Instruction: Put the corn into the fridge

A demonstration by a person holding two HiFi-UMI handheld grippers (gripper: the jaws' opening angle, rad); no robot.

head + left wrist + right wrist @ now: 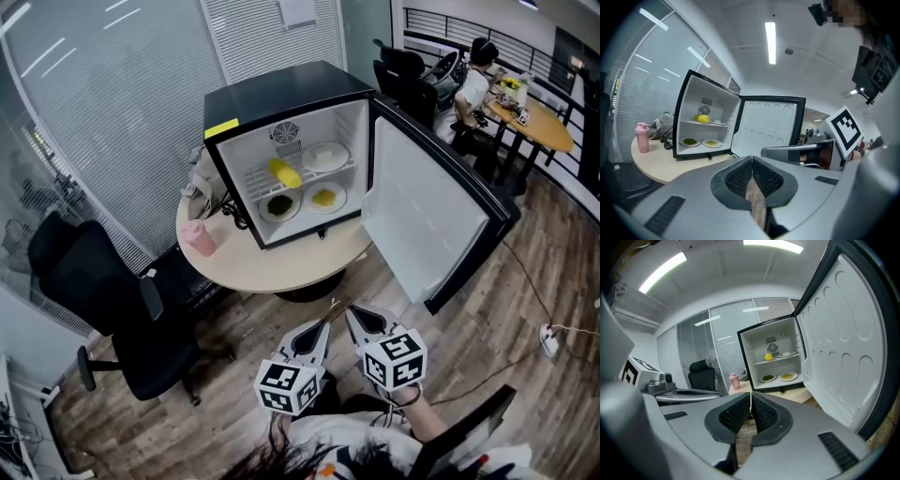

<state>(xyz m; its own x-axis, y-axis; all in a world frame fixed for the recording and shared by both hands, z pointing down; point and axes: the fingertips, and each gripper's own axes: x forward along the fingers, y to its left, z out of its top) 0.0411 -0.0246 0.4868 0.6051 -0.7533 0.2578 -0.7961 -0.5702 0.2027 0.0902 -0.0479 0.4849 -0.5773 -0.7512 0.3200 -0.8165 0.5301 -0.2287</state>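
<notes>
The yellow corn (pixel 285 173) lies on the upper wire shelf of the small black fridge (pixel 281 90), whose door (pixel 427 217) stands wide open to the right. The corn (pixel 702 119) shows in the left gripper view and the corn (pixel 768 357) in the right gripper view too. Both grippers hover low in front of the round table, well short of the fridge. My left gripper (pixel 324 325) is shut with nothing in it, and my right gripper (pixel 352 313) is shut and empty beside it.
A white plate (pixel 325 156) sits beside the corn; two plates of food (pixel 280 205) (pixel 324 198) lie on the fridge floor. A pink bottle (pixel 198 238) and a bag (pixel 199 183) rest on the round table (pixel 281 262). A black office chair (pixel 112 300) stands left. A person sits at a far table (pixel 539 122).
</notes>
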